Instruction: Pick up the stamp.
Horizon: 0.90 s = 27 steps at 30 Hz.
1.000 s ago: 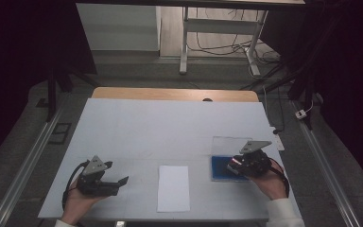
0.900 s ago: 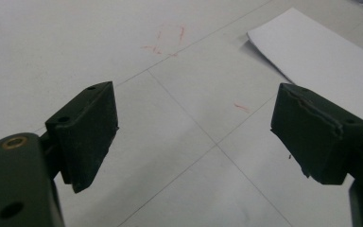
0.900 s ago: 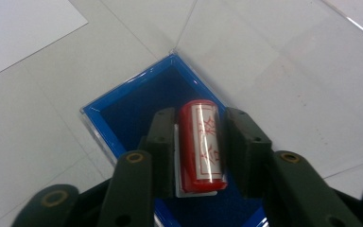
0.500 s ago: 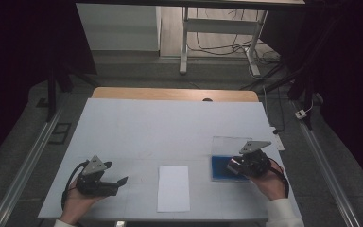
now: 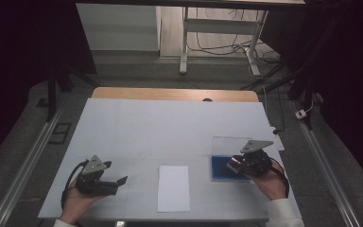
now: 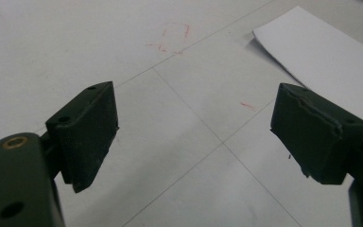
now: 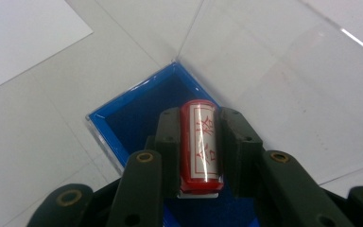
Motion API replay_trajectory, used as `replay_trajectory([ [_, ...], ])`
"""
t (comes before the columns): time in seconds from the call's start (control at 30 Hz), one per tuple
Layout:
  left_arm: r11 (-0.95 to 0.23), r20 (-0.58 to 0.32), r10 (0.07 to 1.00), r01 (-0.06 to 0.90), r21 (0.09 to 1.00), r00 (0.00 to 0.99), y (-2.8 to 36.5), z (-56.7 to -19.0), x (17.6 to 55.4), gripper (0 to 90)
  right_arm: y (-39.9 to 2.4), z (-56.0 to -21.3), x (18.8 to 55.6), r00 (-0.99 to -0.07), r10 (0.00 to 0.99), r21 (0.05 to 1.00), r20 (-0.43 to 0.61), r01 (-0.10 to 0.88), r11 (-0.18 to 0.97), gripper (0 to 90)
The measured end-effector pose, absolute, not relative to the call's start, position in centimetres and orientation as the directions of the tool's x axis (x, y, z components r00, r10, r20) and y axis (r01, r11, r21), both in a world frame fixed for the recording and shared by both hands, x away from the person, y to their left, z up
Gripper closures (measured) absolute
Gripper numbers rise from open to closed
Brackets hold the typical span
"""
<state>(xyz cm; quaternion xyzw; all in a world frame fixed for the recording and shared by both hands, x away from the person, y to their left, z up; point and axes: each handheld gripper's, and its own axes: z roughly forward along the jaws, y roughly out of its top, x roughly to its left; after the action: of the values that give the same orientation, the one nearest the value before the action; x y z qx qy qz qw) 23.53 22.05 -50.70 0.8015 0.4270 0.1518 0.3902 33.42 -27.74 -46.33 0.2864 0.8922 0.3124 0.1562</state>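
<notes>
Change: right gripper [image 7: 196,142] jaws have just closed in on the red stamp [image 7: 198,144]; neither hand has shifted since a second ago.
Stamp: I grip it over the blue box [image 7: 123,123], near the worktop's [image 5: 179,127] right front corner, ready for lifting.
Paper [image 5: 173,187]: lies at the front edge, I judge for stamping.
Left gripper [image 6: 194,137]: wide open, holding nothing.

A red stamp [image 7: 199,144] with a white label bearing red characters is being shown between black pads. Deep blue lining is being shown in the clear-lidded case [image 7: 123,123]. A plain white sheet of paper [image 5: 173,187] is being displayed on the pale grey-white tabletop [image 5: 170,127], where faint red marks [image 6: 175,37] are being seen.
</notes>
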Motion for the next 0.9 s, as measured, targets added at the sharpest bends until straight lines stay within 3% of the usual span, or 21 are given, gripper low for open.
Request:
replay_trajectory([
  [0.9, -0.348, -0.075, 0.8, 0.562, 0.75, 0.595, 21.8, -50.8, 23.5, 16.7, -27.8, -42.0, 31.5, -0.779, 0.618, 0.786, -0.108, 0.313, 0.533, 70.3],
])
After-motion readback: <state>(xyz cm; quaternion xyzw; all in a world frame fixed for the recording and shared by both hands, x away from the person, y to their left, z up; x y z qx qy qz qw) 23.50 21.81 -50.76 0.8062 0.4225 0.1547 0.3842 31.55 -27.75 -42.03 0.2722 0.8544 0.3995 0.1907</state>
